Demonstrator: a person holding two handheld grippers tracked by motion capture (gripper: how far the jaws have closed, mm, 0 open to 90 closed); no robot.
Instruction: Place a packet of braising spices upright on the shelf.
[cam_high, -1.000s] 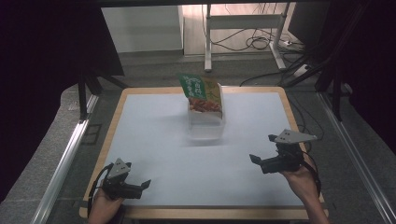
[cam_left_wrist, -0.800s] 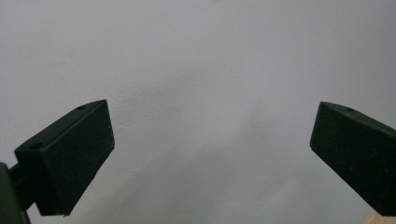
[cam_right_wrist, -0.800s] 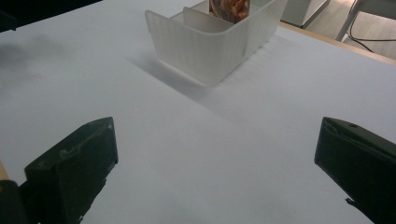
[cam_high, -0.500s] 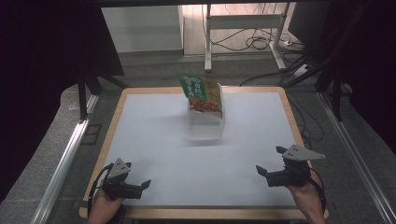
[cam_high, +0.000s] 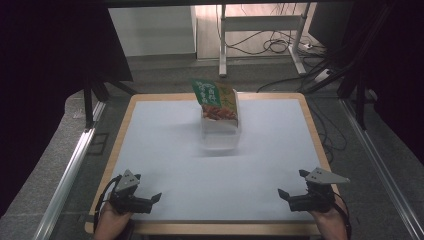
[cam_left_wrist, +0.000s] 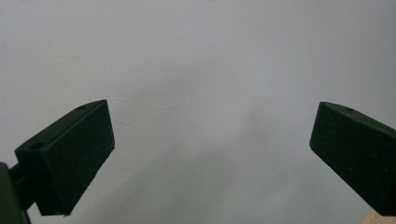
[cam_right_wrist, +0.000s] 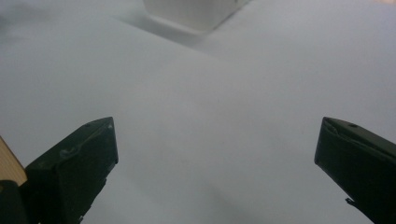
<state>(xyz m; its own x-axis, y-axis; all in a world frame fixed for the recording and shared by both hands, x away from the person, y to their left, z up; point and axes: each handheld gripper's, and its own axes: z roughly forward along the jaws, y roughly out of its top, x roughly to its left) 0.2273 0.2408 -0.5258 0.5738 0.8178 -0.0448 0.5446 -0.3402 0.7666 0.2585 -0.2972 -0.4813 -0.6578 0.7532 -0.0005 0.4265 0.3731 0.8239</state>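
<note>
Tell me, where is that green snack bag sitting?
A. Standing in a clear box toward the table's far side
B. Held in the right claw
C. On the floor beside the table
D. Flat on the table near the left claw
A: the high view shows the bag upright inside the clear box near the far edge, well away from the left claw and the right claw, both open and empty.

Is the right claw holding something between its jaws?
No. In the right gripper view the right claw has its jaws wide apart, with bare white table between them.
</note>
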